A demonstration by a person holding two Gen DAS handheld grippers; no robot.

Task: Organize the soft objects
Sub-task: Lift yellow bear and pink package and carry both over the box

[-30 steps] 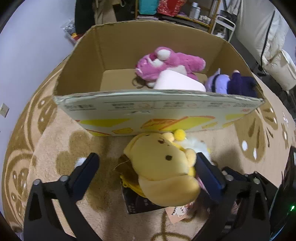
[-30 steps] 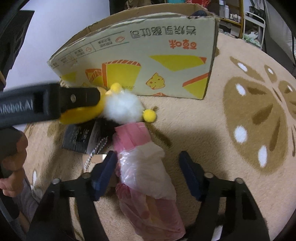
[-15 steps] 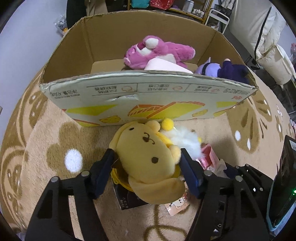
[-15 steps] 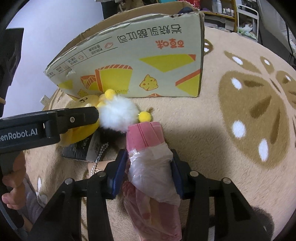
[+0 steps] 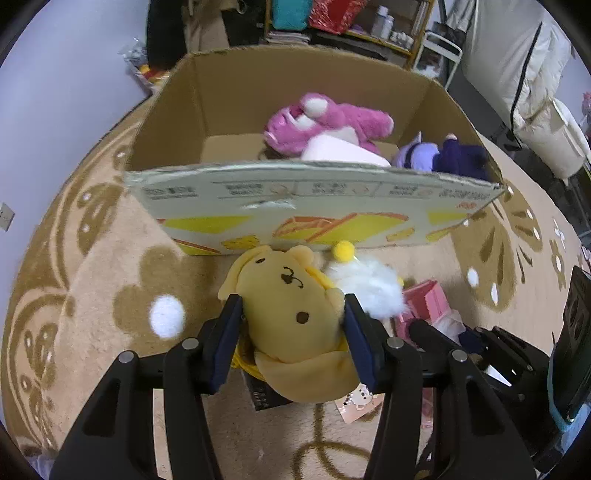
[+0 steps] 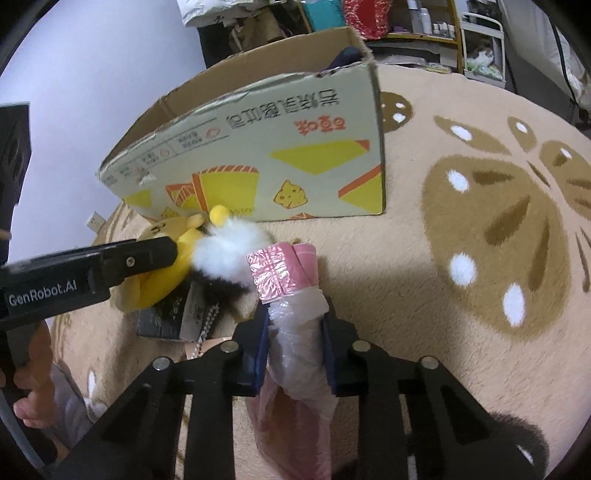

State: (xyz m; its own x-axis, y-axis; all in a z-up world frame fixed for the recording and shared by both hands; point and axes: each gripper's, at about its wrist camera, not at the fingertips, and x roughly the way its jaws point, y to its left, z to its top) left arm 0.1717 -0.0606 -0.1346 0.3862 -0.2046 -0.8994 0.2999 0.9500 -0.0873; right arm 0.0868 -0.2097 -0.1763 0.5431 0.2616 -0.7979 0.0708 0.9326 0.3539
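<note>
My left gripper (image 5: 291,317) is shut on a yellow dog plush (image 5: 291,310), just in front of the open cardboard box (image 5: 314,195); the plush also shows in the right wrist view (image 6: 162,273). My right gripper (image 6: 295,321) is shut on a pink item wrapped in clear plastic (image 6: 295,332), low over the rug. A white fluffy toy with yellow pompoms (image 5: 369,284) lies between the two. The box holds a pink bear plush (image 5: 325,122), a white soft item (image 5: 343,153) and a purple plush (image 5: 439,157).
A beige rug with brown flower patterns (image 6: 498,229) covers the floor. A black card pack (image 6: 166,317) and a bead chain lie under the plush. Shelves (image 5: 354,22) and white bags (image 5: 524,74) stand behind the box. The left gripper's body (image 6: 74,280) crosses the right wrist view.
Both grippers closed: the left jaws came in onto the yellow plush, the right jaws onto the plastic-wrapped pink item. Both views have pulled back and risen slightly from the box.
</note>
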